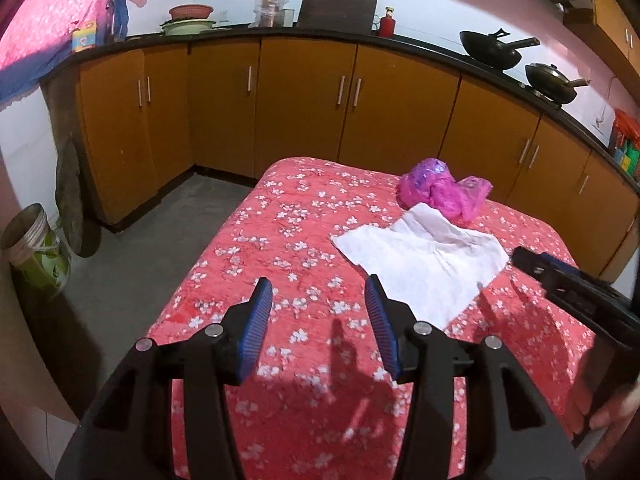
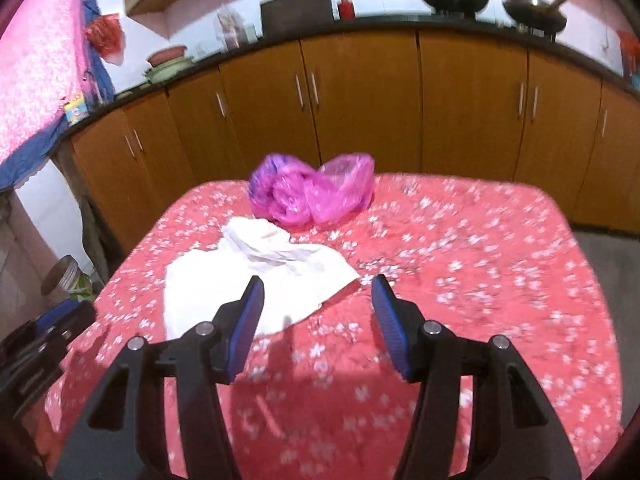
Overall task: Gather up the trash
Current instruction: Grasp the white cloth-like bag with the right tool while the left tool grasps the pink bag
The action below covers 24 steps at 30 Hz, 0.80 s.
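Observation:
A crumpled pink plastic bag (image 1: 442, 190) lies at the far side of a table covered with a red flowered cloth (image 1: 280, 240). A white sheet of paper or cloth (image 1: 424, 258) lies just in front of it. Both also show in the right wrist view, the bag (image 2: 312, 190) and the white sheet (image 2: 256, 276). My left gripper (image 1: 319, 290) is open and empty above the table, left of the white sheet. My right gripper (image 2: 318, 290) is open and empty, hovering over the sheet's near right edge; it shows at the right in the left wrist view (image 1: 560, 276).
Brown kitchen cabinets (image 1: 304, 100) with a black counter run behind the table. Two woks (image 1: 492, 50) stand on the counter at right. A green bucket (image 1: 36, 248) stands on the grey floor at the left. The table's edges (image 2: 580, 240) drop to the floor.

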Each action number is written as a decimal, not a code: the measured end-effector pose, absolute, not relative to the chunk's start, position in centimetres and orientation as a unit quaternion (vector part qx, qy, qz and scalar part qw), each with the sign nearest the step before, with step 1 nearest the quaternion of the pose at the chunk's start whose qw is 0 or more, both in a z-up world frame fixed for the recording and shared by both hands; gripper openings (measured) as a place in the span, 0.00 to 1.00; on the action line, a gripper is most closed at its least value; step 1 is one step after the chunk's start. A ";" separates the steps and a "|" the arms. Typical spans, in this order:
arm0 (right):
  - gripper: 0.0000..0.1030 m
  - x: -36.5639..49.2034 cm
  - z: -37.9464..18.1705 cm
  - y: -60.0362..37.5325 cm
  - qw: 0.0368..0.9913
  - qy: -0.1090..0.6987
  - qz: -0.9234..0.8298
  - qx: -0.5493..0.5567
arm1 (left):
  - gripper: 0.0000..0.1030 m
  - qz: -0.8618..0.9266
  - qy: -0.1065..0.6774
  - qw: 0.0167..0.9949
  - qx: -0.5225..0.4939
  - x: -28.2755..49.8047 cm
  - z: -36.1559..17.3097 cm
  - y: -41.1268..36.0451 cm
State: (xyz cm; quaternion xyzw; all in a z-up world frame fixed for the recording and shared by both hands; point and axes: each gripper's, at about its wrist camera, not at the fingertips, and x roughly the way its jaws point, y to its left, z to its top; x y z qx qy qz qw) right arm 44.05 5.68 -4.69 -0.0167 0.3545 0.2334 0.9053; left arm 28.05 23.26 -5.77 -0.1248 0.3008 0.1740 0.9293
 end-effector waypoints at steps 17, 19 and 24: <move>0.03 48.6 -7.5 6.9 0.869 0.437 0.234 -0.010 | 0.47 0.172 0.295 0.932 -0.122 30.7 -6.0 23.6; 0.03 48.3 -7.0 6.3 0.877 0.423 0.228 -0.015 | 0.47 0.171 0.295 0.932 -0.123 31.2 -6.0 23.4; 0.02 47.7 -6.1 3.2 0.893 0.399 0.206 -0.029 | 0.56 0.159 0.294 0.935 -0.119 33.3 -5.9 22.3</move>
